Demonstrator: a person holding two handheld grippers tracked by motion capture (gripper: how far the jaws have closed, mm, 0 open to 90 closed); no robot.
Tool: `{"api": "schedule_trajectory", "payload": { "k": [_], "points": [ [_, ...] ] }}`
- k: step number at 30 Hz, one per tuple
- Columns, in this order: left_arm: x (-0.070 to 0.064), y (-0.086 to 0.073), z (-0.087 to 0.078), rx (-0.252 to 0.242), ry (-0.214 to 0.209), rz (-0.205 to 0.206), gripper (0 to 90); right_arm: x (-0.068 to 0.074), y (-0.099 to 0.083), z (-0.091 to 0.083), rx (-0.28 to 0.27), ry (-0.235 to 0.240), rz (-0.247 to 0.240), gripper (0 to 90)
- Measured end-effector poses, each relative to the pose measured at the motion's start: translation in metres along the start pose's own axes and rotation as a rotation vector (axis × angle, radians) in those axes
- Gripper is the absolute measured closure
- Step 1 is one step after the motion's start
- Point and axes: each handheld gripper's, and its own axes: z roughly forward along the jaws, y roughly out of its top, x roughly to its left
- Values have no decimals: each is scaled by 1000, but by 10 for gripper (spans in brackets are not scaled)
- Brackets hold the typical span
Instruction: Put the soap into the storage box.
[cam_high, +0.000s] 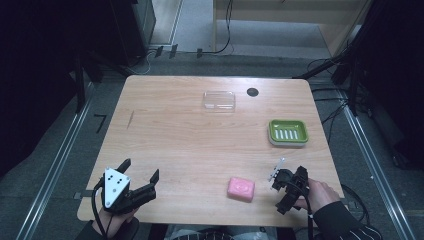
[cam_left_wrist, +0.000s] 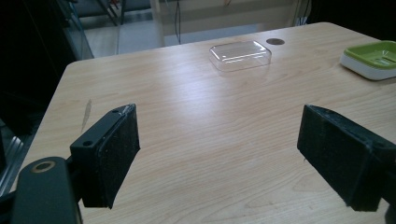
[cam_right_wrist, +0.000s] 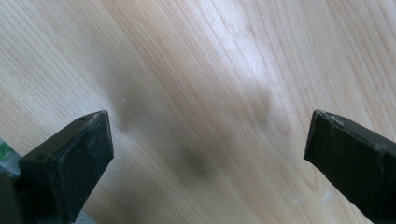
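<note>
A pink soap bar (cam_high: 241, 188) lies on the wooden table (cam_high: 200, 140) near the front edge. At the right stands a green and white soap dish (cam_high: 288, 132) (cam_left_wrist: 373, 58). A clear plastic lid (cam_high: 219, 100) (cam_left_wrist: 240, 55) rests at the back centre. My left gripper (cam_high: 141, 172) (cam_left_wrist: 219, 154) hovers open at the front left corner, nothing between its jaws. My right gripper (cam_high: 286, 186) (cam_right_wrist: 205, 154) is open just right of the soap, tilted down at bare wood.
A small dark round disc (cam_high: 252, 92) (cam_left_wrist: 275, 41) sits beside the lid at the table's back. A dark streak (cam_high: 130, 119) marks the wood at the left. Cables and black stands surround the table on the floor.
</note>
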Motion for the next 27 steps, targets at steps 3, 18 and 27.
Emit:
{"api": "schedule_trajectory", "payload": {
  "k": [3,18,27],
  "points": [
    [-1,0,0,2,-1,7,134,2,5,1,7,-5,-19,14],
    [-5,1,0,7,2,23,134,17,25,-7,-29,20,-111,11],
    [-4,1,-1,4,3,20,134,20,38,-11,-43,36,-149,0]
  ]
}}
